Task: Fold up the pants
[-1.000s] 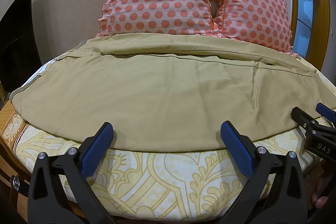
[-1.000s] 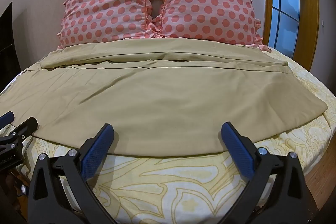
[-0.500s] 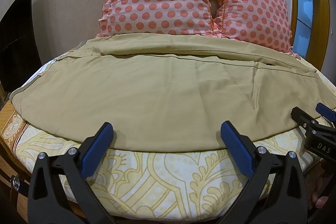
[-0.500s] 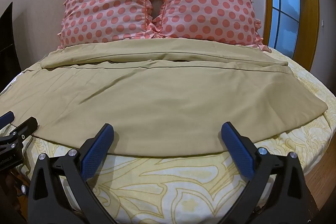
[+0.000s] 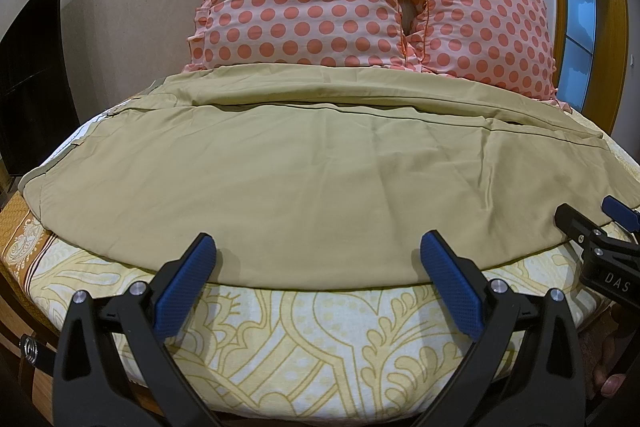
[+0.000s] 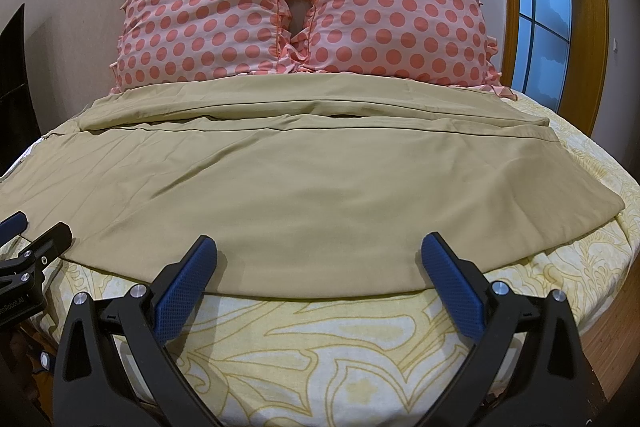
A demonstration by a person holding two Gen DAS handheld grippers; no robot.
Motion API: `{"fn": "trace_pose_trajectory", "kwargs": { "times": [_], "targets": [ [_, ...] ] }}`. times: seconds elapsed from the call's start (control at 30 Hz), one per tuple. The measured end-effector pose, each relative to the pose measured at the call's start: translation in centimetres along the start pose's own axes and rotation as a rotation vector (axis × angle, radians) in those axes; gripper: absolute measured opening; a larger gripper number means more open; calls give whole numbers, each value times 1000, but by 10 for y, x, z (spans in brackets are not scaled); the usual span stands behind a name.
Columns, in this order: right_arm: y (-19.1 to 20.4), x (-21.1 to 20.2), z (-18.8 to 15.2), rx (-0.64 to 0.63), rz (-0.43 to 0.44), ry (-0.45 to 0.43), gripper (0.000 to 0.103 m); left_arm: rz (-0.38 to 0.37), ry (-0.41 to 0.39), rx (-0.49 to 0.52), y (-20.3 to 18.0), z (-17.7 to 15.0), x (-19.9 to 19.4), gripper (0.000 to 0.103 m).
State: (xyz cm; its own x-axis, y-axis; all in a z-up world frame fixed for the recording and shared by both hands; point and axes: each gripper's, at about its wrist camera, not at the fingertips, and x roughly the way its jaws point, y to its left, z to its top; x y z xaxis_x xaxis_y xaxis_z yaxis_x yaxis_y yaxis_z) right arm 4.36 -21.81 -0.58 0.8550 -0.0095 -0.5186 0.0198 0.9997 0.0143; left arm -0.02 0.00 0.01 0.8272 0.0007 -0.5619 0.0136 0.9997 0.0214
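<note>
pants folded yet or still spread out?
Spread. The tan pants lie flat across the bed, both legs side by side below the pillows; the near edge is unlifted, and both grippers are open, empty.

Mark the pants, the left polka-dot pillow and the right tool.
pants [image 5: 320, 187]: left wrist view, middle of the spread cloth.
left polka-dot pillow [image 6: 204, 11]: right wrist view, its face.
right tool [image 6: 316, 259]: right wrist view, between its open fingertips.

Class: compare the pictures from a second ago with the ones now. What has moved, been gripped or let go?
Nothing visibly changed: both tools, left and right, hang open at the near edge of the khaki pants, gripping nothing.
</note>
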Motion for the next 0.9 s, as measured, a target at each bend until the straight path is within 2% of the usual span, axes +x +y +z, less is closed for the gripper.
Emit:
{"fn": "trace_pose_trajectory", "kwargs": {
  "times": [0.9],
  "targets": [
    [-2,2,-3,0,0,-9,102,0,-1,0,0,0,0,101]
  ]
}}
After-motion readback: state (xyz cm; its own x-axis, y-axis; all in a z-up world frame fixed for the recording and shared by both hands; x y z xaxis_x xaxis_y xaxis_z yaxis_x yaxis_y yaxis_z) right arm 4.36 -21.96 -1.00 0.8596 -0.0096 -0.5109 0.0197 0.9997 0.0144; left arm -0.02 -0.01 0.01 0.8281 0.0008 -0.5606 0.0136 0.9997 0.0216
